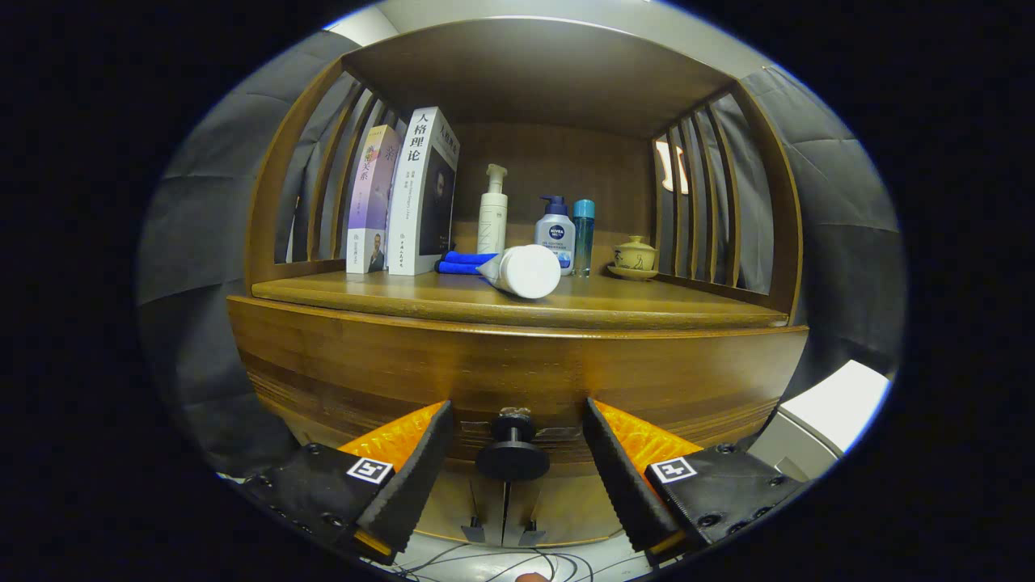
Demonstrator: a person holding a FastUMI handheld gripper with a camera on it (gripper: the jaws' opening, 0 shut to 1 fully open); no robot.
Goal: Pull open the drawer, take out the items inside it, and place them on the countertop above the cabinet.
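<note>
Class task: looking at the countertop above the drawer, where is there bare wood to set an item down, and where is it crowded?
Free: the countertop's front strip ahead of the lying white tube, and the right front before the teacup. Crowded: the back row, books through bottles. The open gripper flanks the drawer knob.

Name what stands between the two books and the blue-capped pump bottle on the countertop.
In the gripper view, a tall white pump bottle stands between the books and the blue-capped bottle; blue cloth lies at its base.

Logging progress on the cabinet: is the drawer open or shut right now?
Shut. The drawer front sits flush under the countertop, nothing pulled out. The open gripper straddles its knob without touching it.
</note>
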